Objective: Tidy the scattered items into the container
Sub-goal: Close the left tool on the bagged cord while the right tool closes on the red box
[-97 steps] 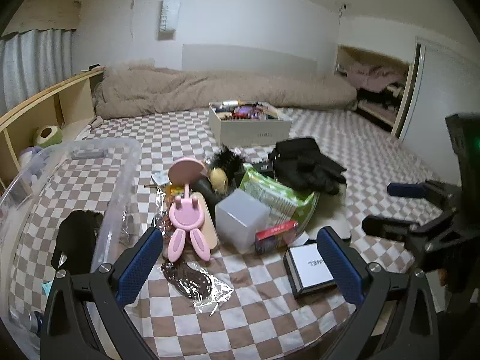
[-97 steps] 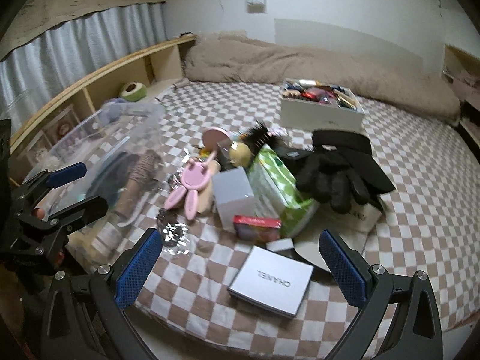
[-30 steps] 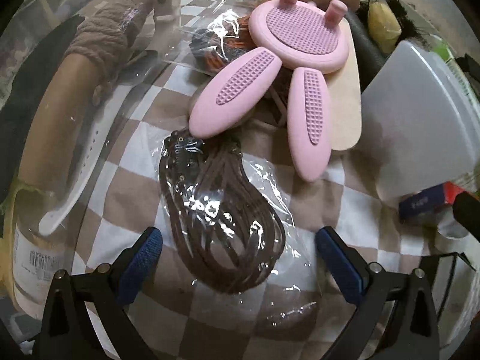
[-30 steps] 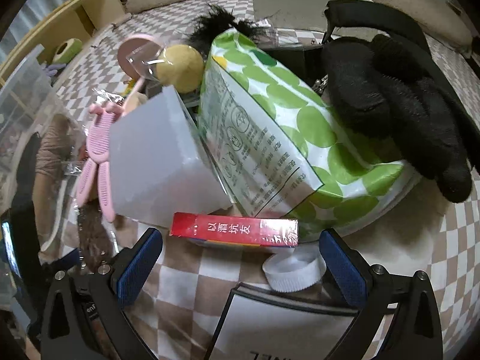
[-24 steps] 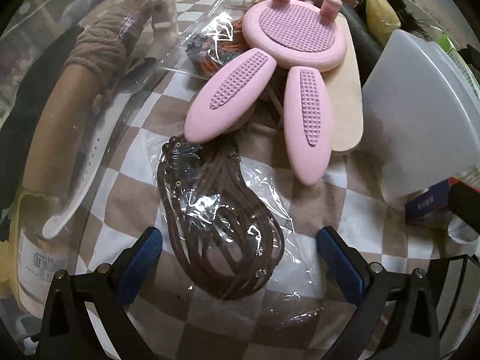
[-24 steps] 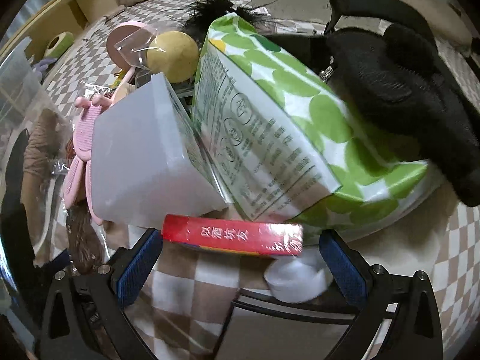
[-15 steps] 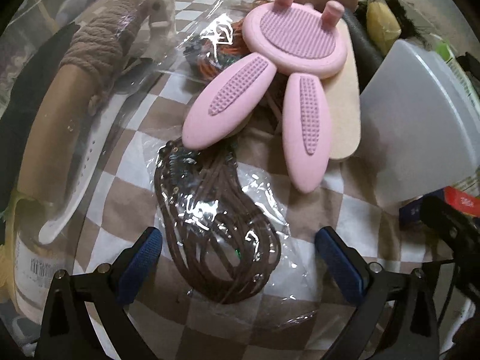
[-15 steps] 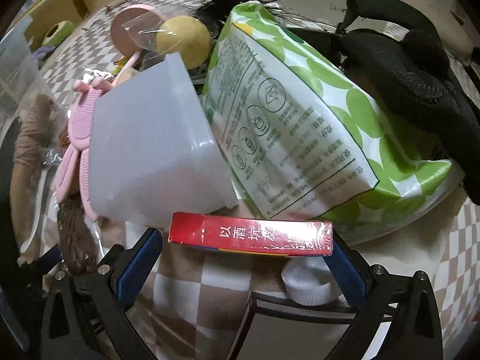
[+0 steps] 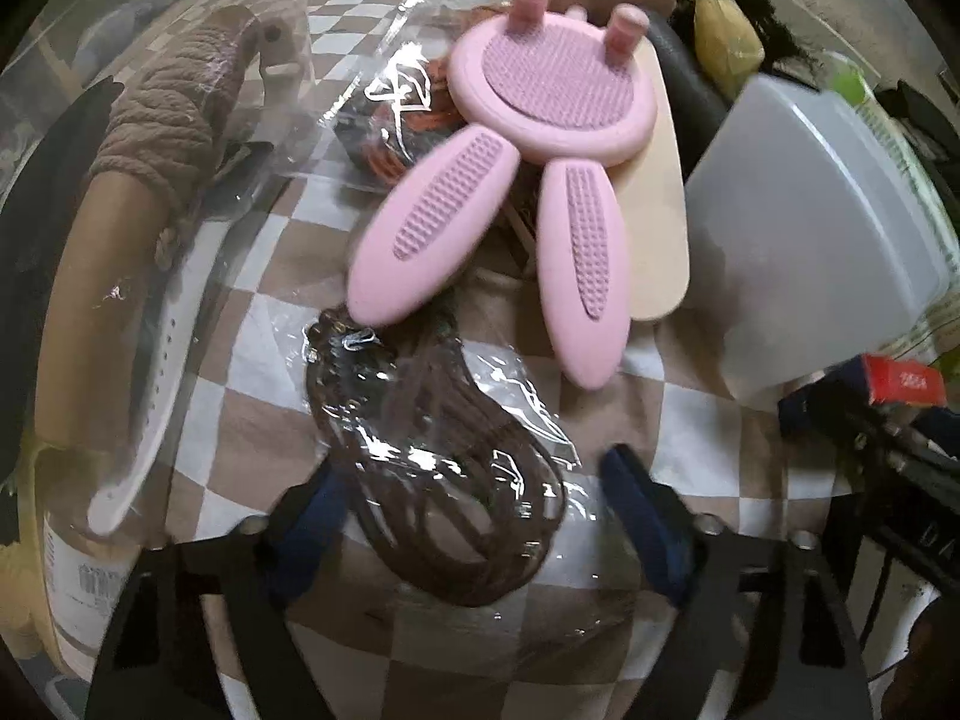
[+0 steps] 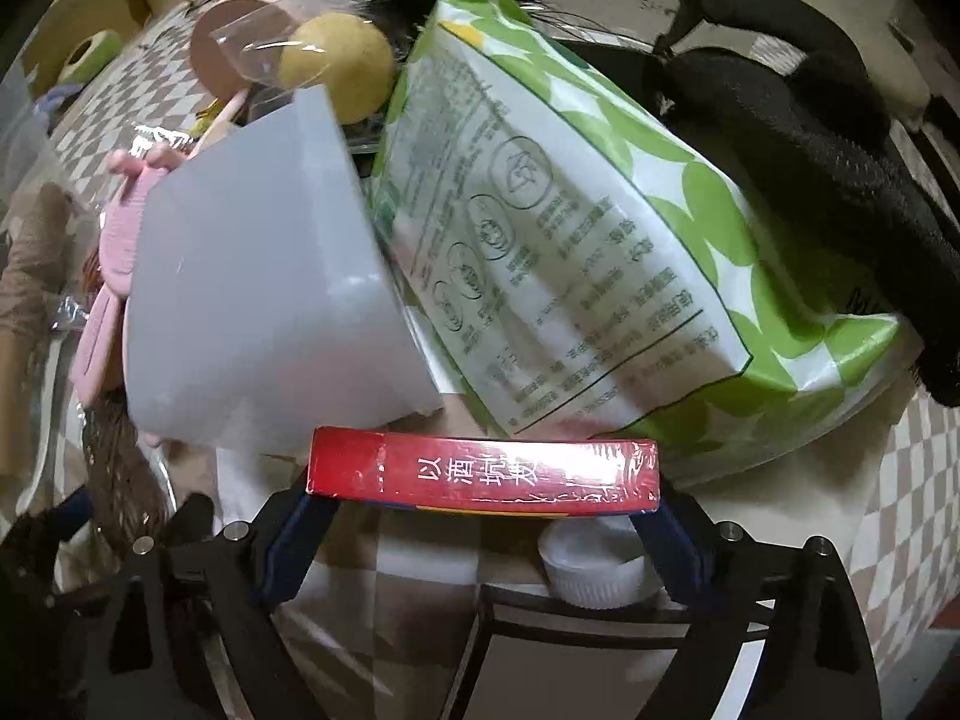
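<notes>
A clear bag of brown hair ties (image 9: 444,468) lies on the checkered cover. My left gripper (image 9: 474,516) has its blue fingers closing against both sides of the bag. A red box with Chinese writing (image 10: 480,471) sits between the blue fingers of my right gripper (image 10: 480,516), which press its two ends. The same box shows at the right edge of the left wrist view (image 9: 900,387). The clear storage container (image 9: 90,240) stands at the left, with a shoe and rope inside.
A pink rabbit-shaped holder (image 9: 528,138) and a beige board lie just beyond the bag. A frosted white box (image 10: 258,300), a green dotted pack (image 10: 576,228), black gloves (image 10: 840,138), a white cap (image 10: 594,570) and a dark flat box surround the red box.
Both grippers have moved in low and narrowed. The left fingers have come in around the hair tie bag. The right fingers have closed on the ends of the red box.
</notes>
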